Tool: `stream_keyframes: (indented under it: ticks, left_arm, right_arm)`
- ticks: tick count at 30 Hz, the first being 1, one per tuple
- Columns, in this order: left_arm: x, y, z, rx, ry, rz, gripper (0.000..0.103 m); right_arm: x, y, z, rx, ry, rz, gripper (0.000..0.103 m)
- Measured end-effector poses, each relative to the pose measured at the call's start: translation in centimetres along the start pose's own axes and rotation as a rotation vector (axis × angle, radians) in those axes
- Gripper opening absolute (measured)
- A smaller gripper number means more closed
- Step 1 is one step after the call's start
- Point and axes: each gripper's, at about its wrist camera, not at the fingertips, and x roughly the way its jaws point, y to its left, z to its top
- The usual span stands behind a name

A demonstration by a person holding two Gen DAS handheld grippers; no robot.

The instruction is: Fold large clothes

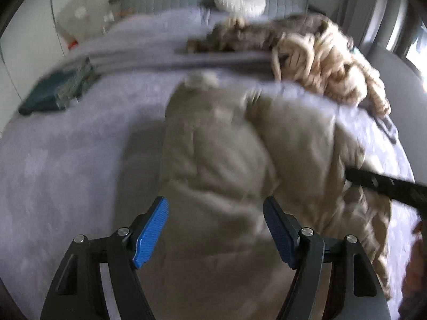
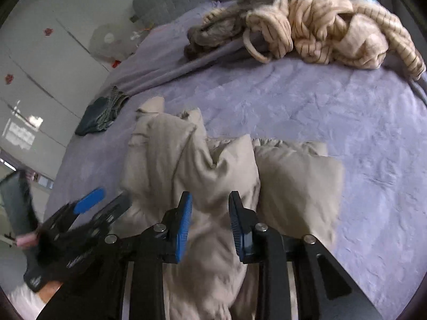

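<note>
Beige puffy jacket (image 2: pixel 213 186) under both hand-held grippers, left (image 1: pixel 215 229) & right (image 2: pixel 210 226), jaws apart, empty. Soft, light, prob. slippery; pinch hem ahead.

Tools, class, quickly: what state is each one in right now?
Left tool: open, above the beige garment, holding nothing.
Right tool: open, beige garment between its fingers, not clamped.

Lighting: soft, dim daylight, source at the bright window strip (image 1: pixel 416 40) on the right edge of the left wrist view. Shadows: 1 broad grey patch on the lilac bedspread (image 1: pixel 66 160) left of the beige padded garment (image 1: pixel 226 160). Blur: heavy motion smear across the left wrist view; right wrist view sharper, blurred at lower left. Distortion: 2 fisheye frames, curved edges, black vignetted corners.
</note>
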Motion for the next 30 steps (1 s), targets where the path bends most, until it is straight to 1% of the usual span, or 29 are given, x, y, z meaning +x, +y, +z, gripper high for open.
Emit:
stream_keyframes:
  ticks: [1,2,4,5,9,10,13,17,19,23,26,28,30]
  left_arm:
    - [0.6,0.1,-0.3,0.004,0.022,-0.008,0.075]
    - [1.2,-0.1,-0.7,0.014,0.031,-0.013,0.075]
    - [1.7,-0.8,-0.9,0.031,0.021,-0.012,0.076]
    - [1.9,-1.2,-1.0,0.04,0.019,-0.01,0.079]
    - [3.1,-2.6,-0.9,0.047,0.031,-0.008,0.079]
    - [3.3,-2.7,-0.7,0.045,0.033,-0.007,0.081]
    - [3.3,-2.9,-0.6,0.048,0.043,0.002,0.081]
    - [2.6,-2.7,-0.4,0.048,0.063,0.012,0.081]
    - [2.1,-2.4,-0.4,0.042,0.072,0.015,0.081]
    - [0.4,-2.1,-0.9,0.042,0.083,0.023,0.081]
    - [-1.2,-2.0,-1.5,0.05,0.086,0.025,0.081]
    - [-2.7,-2.0,-2.1,0.057,0.091,0.025,0.081]
    - [-4.2,-2.0,-2.8,0.062,0.094,0.024,0.081]
  right_arm:
    - [1.0,-0.6,0.1,0.02,0.011,-0.032,0.031]
    - [1.7,-1.1,0.1,0.037,0.019,-0.042,0.031]
    - [3.2,-2.2,-0.1,0.062,0.038,-0.063,0.031]
    - [3.7,-2.6,-0.1,0.068,0.045,-0.062,0.029]
    - [5.3,-4.4,-0.3,0.083,0.063,-0.045,0.028]
    - [5.5,-4.8,-0.2,0.086,0.065,-0.04,0.027]
    - [6.0,-4.9,-0.1,0.092,0.072,-0.027,0.027]
    - [4.7,-4.4,-0.6,0.101,0.073,-0.027,0.028]
    - [3.7,-4.1,-0.7,0.101,0.082,-0.026,0.03]
    - [1.5,-3.3,-1.3,0.09,0.088,-0.047,0.031]
    - [-0.8,-2.8,-2.5,0.089,0.091,-0.046,0.032]
    - [-2.2,-2.3,-3.5,0.079,0.094,-0.049,0.034]
    - [-3.8,-1.9,-4.8,0.072,0.098,-0.057,0.042]
